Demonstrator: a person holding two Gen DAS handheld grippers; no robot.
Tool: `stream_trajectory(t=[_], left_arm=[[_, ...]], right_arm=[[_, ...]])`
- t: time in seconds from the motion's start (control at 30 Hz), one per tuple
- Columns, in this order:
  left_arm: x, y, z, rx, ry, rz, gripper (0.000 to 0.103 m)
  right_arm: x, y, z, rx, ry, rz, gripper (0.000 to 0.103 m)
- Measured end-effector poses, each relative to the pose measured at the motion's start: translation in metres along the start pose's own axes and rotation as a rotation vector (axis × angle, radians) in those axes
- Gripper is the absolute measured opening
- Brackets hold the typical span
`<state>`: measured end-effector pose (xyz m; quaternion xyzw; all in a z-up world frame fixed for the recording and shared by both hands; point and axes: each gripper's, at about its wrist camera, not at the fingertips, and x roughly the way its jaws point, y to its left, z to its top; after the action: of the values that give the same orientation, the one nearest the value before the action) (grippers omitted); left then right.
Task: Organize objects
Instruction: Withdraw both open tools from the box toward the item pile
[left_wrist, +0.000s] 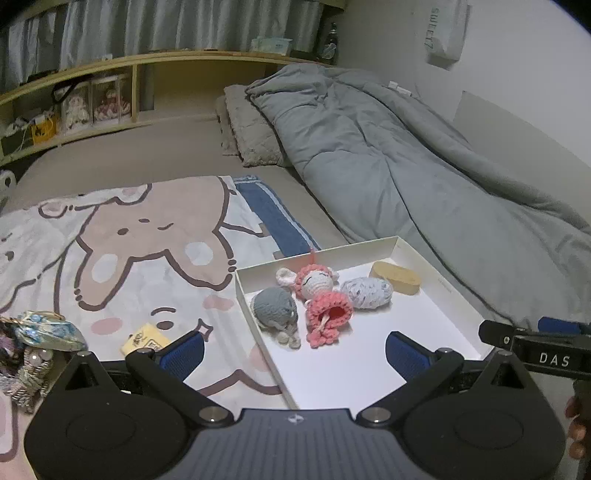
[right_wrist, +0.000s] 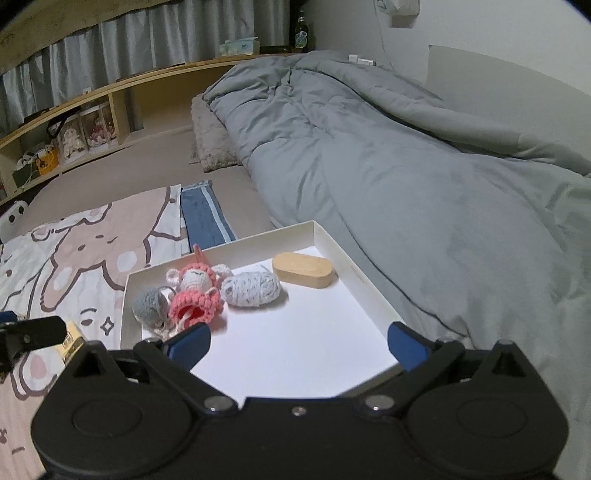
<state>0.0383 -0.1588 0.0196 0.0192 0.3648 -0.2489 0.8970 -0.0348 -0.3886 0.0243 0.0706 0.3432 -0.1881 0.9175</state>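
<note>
The white box (left_wrist: 436, 314) lies on the bed, its long axis running from 7 to 1 o'clock. Along its far end sit a grey crochet ball (left_wrist: 274, 308), a pink crochet doll (left_wrist: 319, 299) with head toward 12, a speckled yarn ball (left_wrist: 366, 292) and a wooden oval block (left_wrist: 395, 277). Left gripper (left_wrist: 295, 350) and right gripper (right_wrist: 299, 343) both gape wide, holding nothing

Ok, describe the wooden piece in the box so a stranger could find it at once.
Find the shallow white box lying on the bed beside the grey duvet. The wooden oval block lies in its far corner, nearest the duvet. It is the only smooth, hard, tan piece; its neighbours are all crocheted yarn.
</note>
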Motion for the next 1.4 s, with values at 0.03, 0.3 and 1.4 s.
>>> stream_trajectory(t=[0.03, 0.3, 1.4], left_arm=[[-0.002, 0.001, -0.002, 0.007, -0.003, 0.004, 0.103], [-0.011, 0.009, -0.014, 0.028, -0.004, 0.025, 0.103], [-0.040, 0.091, -0.019, -0.072, -0.063, 0.297, 0.103]], right_arm=[[-0.002, 0.000, -0.002, -0.002, -0.001, -0.002, 0.103], [-0.022, 0.004, -0.013, -0.014, -0.022, 0.003, 0.103], [-0.017, 0.083, -0.010, -0.055, -0.068, 0.137, 0.103]])
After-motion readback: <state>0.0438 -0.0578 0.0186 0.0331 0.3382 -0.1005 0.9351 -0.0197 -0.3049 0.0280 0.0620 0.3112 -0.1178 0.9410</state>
